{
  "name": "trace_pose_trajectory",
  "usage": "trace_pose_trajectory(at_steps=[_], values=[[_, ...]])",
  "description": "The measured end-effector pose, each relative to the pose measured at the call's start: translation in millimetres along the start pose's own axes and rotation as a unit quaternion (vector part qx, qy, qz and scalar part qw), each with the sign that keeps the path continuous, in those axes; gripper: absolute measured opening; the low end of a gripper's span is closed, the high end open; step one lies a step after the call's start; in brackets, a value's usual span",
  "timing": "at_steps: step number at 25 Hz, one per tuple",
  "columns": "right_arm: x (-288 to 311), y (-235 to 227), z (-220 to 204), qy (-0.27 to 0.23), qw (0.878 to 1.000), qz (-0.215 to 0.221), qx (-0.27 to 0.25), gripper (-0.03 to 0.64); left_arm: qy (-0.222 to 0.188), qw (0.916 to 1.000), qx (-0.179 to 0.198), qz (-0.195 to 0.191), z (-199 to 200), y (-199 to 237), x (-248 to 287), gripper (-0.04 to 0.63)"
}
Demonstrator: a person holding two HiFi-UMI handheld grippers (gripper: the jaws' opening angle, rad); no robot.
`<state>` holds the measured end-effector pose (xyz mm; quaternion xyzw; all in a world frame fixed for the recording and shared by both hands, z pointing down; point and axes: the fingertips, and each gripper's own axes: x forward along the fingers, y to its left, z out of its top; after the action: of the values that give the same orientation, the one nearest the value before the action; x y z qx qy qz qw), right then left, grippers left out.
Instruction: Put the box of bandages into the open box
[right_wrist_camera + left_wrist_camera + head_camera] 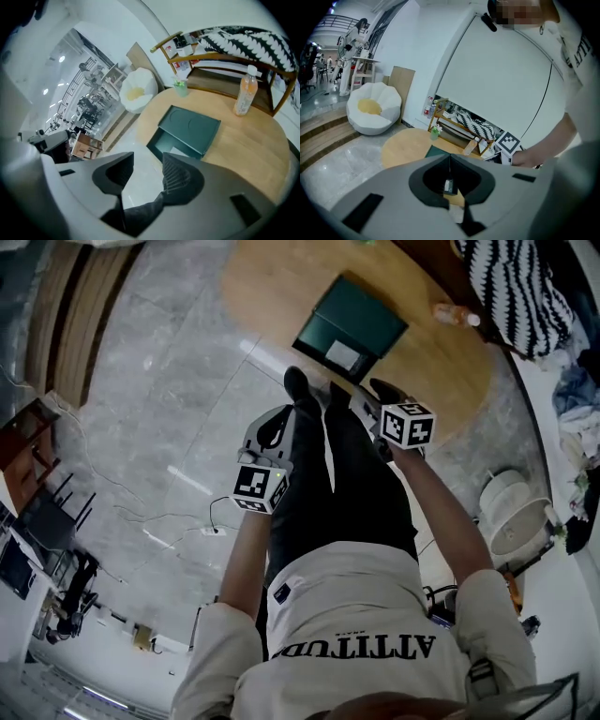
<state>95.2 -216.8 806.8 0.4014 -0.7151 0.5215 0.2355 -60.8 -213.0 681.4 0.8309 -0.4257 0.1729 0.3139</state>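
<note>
A dark green open box [354, 320] stands on the round wooden table [272, 287], near its front edge. A flat white box [343, 355], seemingly the box of bandages, lies in its open part; the right gripper view shows it [179, 152] below the green lid [191, 128]. My right gripper [366, 407] hovers just short of the table edge in front of the green box, jaws apart with nothing between them [146, 161]. My left gripper [272, 425] is further back over the floor, its jaws [450, 157] touching at the tips and empty.
On the table stand a bottle of orange drink [244, 96] and a small green cup [179, 86]. Behind it is a wooden rack with a striped cloth [243, 42]. A white beanbag seat [372, 105] sits left of the table. My dark-trousered legs [337, 484] are below the grippers.
</note>
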Motion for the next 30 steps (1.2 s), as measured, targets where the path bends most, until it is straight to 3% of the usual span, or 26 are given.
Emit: trace_pose_trajectory(at_steps=[7,12,22,30], values=[[-86,56,26,-0.025,0.995,0.042,-0.081,0.165,-0.013,0.9998,0.005,-0.017,40,-60,-49,0.021],[-148,90,27,-0.039,0.992,0.049,-0.109,0.118,-0.019,0.9997,0.008,-0.015,62,-95,-94,0.021],[-210,116,28,-0.075,0.983,0.045,-0.163,0.057,-0.055,0.9981,0.027,0.000,98,-112,-135,0.021],[-243,148,10,-0.133,0.979,0.024,-0.151,0.021,-0.072,0.9958,0.052,-0.019,104,-116,-177,0.021]])
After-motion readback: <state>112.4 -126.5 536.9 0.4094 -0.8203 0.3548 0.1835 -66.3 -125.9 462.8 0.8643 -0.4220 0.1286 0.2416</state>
